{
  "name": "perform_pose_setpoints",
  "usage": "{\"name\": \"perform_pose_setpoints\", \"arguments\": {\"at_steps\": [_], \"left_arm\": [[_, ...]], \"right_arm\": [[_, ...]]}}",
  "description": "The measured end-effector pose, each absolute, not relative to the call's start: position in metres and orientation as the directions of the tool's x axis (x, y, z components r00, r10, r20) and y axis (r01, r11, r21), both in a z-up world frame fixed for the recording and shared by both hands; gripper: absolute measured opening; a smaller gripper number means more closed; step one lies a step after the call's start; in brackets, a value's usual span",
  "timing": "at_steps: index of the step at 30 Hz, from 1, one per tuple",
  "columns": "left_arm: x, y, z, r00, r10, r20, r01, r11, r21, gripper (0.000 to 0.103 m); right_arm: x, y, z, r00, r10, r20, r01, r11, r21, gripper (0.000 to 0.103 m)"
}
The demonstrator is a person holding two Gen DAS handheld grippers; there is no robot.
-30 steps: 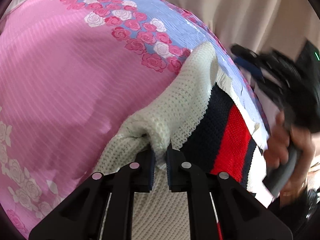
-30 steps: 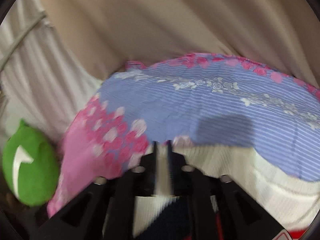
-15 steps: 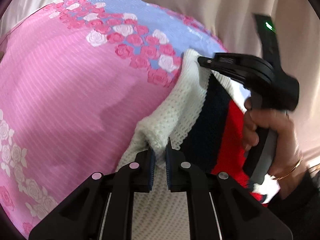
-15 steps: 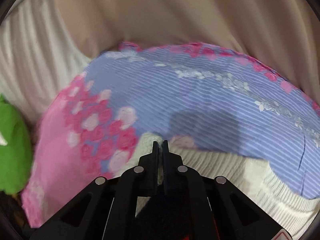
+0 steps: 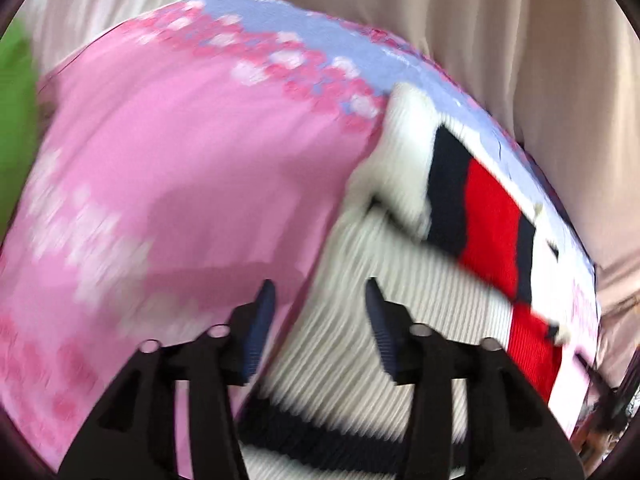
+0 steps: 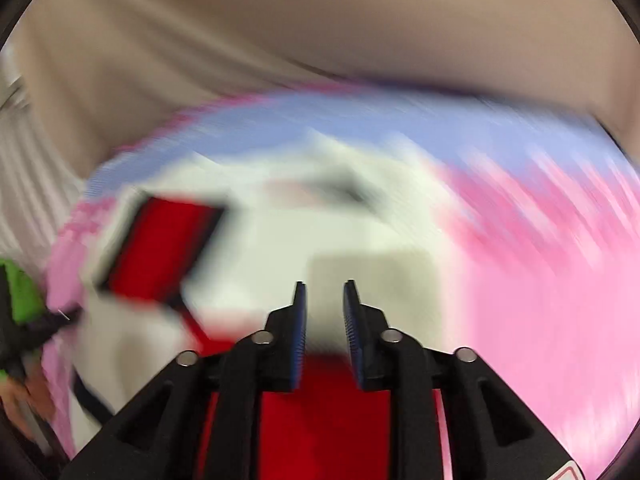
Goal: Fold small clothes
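The sweater [image 5: 360, 320], white knit with navy and red bands, lies on the pink-and-blue floral sheet [image 5: 160, 180]. The left gripper [image 5: 320, 312] hangs over its white ribbed part, jaws wide apart, holding nothing. The right gripper [image 6: 323, 312] is above its white and red part, jaws parted and empty.

Small cream ribbed-knit sweater with navy and red stripe bands [image 5: 404, 184] [image 6: 328, 236] lying flat, partly folded, one cream section doubled over the striped part. Both views motion-blurred; fold edges unclear.
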State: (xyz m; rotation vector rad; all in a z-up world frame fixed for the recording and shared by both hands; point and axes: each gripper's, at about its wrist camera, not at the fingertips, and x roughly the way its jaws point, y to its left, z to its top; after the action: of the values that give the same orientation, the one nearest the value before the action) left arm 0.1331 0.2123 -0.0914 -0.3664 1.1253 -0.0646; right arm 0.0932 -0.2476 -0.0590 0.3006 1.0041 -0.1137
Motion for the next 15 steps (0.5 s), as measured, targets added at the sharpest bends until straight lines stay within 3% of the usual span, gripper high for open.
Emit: {"name": "perform_pose_setpoints", "arguments": {"at_steps": [2, 6, 8, 12, 14, 15], "left_arm": [[0.093, 0.225, -0.099, 0.366, -0.251, -0.896, -0.143, 0.936, -0.320, 0.059], [0.023, 0.238, -0.110, 0.267, -0.313, -0.911, -0.188, 0.911, -0.368, 0.064], [-0.003, 0.239, -0.110, 0.255, -0.341, -0.905, -0.206, 0.895, -0.395, 0.070], [-0.027, 0.236, -0.116, 0.247, -0.426, -0.870, -0.228, 0.847, -0.479, 0.078], [-0.030, 0.235, -0.118, 0.263, -0.424, -0.867, -0.246, 0.839, -0.485, 0.078], [-0.027, 0.235, -0.119, 0.265, -0.434, -0.861, -0.258, 0.829, -0.497, 0.073]], "right_arm": [[0.016, -0.275, -0.073, 0.451, 0.033, -0.892, 0.324, 0.925, 0.198, 0.036], [-0.087, -0.266, -0.088, 0.338, 0.116, -0.934, 0.342, 0.909, 0.237, 0.048], [-0.117, -0.247, -0.094, 0.314, 0.174, -0.933, 0.304, 0.913, 0.272, 0.055], [-0.145, -0.220, -0.114, 0.295, 0.314, -0.902, 0.285, 0.873, 0.397, 0.056], [-0.148, -0.210, -0.124, 0.319, 0.334, -0.887, 0.283, 0.860, 0.425, 0.064], [-0.146, -0.207, -0.123, 0.344, 0.334, -0.877, 0.268, 0.861, 0.433, 0.065]]}}
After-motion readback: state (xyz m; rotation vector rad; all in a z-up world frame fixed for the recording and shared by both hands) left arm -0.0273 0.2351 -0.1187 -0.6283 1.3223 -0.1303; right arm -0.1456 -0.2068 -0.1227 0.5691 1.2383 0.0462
